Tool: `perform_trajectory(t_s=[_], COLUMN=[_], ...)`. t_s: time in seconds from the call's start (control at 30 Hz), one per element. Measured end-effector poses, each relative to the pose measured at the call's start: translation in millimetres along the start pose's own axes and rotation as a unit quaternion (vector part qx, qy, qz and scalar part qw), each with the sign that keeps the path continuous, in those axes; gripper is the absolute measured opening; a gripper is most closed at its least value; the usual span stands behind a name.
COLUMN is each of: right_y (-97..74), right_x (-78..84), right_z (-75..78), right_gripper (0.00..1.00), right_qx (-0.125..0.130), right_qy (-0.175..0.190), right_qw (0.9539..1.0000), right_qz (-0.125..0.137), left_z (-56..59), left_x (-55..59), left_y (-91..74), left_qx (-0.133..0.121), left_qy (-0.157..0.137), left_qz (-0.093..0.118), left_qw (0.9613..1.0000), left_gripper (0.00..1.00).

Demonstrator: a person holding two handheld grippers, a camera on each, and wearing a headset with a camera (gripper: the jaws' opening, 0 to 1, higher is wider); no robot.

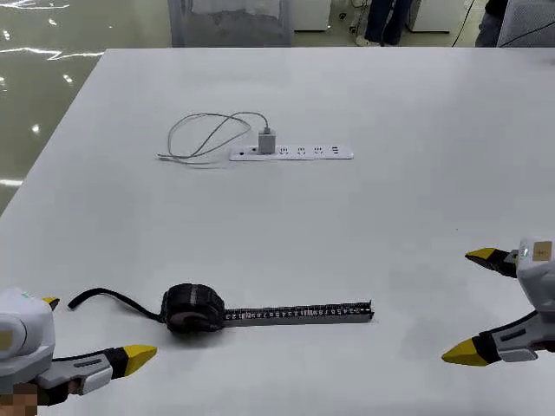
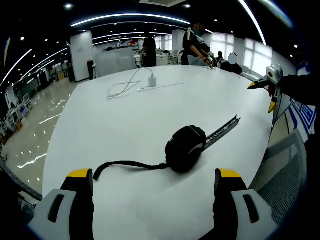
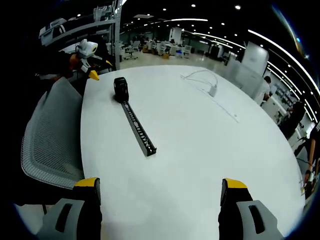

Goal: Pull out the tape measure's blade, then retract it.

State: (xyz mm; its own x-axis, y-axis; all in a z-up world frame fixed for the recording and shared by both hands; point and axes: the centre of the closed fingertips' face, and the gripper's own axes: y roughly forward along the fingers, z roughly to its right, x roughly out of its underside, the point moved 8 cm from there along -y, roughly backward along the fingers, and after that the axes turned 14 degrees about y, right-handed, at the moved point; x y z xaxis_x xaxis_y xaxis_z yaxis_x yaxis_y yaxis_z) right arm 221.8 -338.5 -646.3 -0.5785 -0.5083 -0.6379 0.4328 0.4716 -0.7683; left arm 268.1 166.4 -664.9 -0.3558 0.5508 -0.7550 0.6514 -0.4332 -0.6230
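**benchguy:** what's the head view showing?

**me:** The tape measure (image 1: 192, 308) is lying on the white table (image 1: 347, 225), near the edge closest to me. Its blade (image 1: 299, 313) is out flat toward my right, and its black strap (image 1: 108, 299) trails off to my left. My left gripper (image 1: 95, 328) is low on the left, just beside the strap, jaws spread and touching nothing. My right gripper (image 1: 471, 303) is over on the right, well apart from the blade's end, jaws spread wide too. Farther back there's a white power strip (image 1: 291, 152) with a charger (image 1: 266, 140) plugged in and a looped cable (image 1: 208, 134).

**benchguy:** and the gripper cams?

**me:** In the left gripper view, the tape measure sits in the middle, ahead of my two yellow-tipped jaws and not touched. The blade runs away up-right and the strap curls toward the left jaw. The right gripper shows at the far right, spread, off the table edge. In the right gripper view, my jaws are spread over bare table. The blade's hook end is nearest, with the tape measure at the far end. The left gripper is beyond it, above a grey mesh chair (image 3: 50, 135).
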Motion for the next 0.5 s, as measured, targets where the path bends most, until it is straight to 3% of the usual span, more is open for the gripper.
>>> perform_trajectory(t_s=[0.17,0.5], right_y=[4.6,14.5], right_x=[-4.6,-17.0], right_z=[1.9,6.4], right_gripper=[0.99,0.99], right_qx=[-0.006,-0.016], right_qy=[-0.008,-0.024], right_qw=[0.9999,0.9995], right_qz=[-0.006,-0.013], left_z=[11.2,28.7], left_x=[-7.5,-15.8], left_y=[7.2,20.8], left_qx=[0.004,0.007], left_qy=[-0.024,-0.034], left_qz=[0.006,0.009], left_qw=[0.9997,0.9993], left_gripper=[0.99,0.99])
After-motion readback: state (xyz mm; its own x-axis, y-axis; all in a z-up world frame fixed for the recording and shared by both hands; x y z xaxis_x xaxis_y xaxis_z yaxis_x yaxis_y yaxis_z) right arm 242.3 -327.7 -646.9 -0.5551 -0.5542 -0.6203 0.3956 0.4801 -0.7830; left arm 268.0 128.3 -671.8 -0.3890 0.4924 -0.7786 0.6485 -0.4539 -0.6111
